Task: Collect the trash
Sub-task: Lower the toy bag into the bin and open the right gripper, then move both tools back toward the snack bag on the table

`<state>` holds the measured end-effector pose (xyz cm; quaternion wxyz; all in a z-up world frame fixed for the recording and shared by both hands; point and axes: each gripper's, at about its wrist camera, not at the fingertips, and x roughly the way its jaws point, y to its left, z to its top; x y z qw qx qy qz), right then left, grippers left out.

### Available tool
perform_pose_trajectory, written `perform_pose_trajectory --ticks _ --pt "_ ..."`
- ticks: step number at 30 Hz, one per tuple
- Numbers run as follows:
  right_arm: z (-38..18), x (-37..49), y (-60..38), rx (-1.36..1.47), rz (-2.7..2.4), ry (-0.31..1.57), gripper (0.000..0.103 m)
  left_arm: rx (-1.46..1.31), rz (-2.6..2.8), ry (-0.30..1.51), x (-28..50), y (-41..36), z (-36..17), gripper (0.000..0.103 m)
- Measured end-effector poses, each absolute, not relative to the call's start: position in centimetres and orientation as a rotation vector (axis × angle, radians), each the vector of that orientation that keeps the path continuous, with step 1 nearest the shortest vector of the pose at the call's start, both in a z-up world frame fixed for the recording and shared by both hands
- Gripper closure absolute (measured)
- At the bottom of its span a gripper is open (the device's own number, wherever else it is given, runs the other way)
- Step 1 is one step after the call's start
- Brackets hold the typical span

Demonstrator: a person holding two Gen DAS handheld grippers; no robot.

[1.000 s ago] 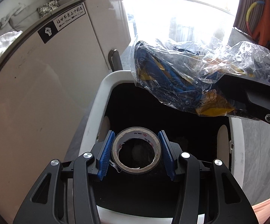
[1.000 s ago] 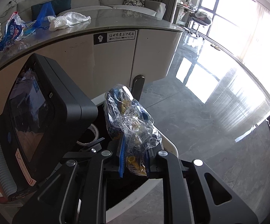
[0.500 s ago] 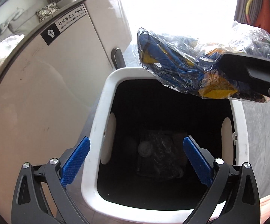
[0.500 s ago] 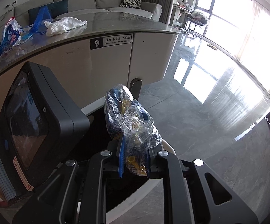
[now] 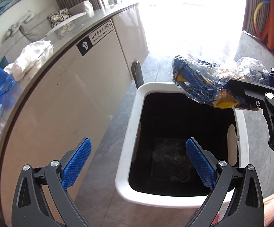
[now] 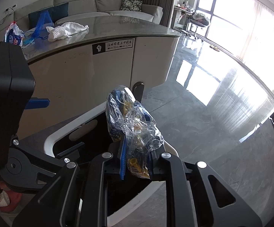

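Item: clear plastic wrapper (image 6: 135, 126), crumpled, with blue and yellow printed packaging inside. Held by the right gripper (image 6: 137, 162), whose jaws are clamped on its lower end; the rest stands free above the fingers. In the left wrist view the wrapper (image 5: 203, 83) hangs over the far right corner of the bin's mouth, part of it reaching beyond the rim.

Item: white trash bin (image 5: 129, 132), open top, dark liner, on the grey floor just beside the curved counter (image 5: 65, 98). Some crumpled trash shows dimly at the bottom.

Item: left gripper (image 5: 137, 162), jaws wide apart, nothing between the blue pads; it sits above the bin's near left edge.

Step in hand, as judged: drop the wrapper into the bin. To do it well, the right gripper should carry the wrapper further in over the middle of the opening before letting go, since light crinkled film can catch on the rim or drift to the floor. The jaws should open fully, as film may cling to the ribbed pads. The left gripper is best kept clear of the drop path.

Remaining on the counter: white cloth (image 6: 66, 30), blue plastic bag (image 6: 40, 24), printed snack packet (image 6: 13, 36).
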<state>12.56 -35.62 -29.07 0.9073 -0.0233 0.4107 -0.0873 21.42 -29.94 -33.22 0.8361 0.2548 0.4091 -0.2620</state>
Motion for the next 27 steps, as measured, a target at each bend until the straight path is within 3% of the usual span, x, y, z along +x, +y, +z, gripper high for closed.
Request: perform_pose_trajectory --ticks 19,22,23,27 --pt "-33.2 14.8 -33.7 -0.091 -0.103 0.994 0.083 0.461 -0.515 0.807 21.2 -25.4 -29.3 0.003" --pt "-33.9 15.0 -33.4 -0.114 -0.1 1.016 0.079 0.456 -0.514 0.807 21.3 -25.2 -29.2 0.003" --pt "-34.1 15.2 -33.4 -0.111 -0.097 1.023 0.071 0.457 -0.512 0.805 21.3 -25.1 -29.1 0.003" --pt "-34.3 15.4 -33.5 -0.117 -0.104 1.022 0.016 0.456 -0.508 0.809 21.6 -25.2 -29.3 0.003"
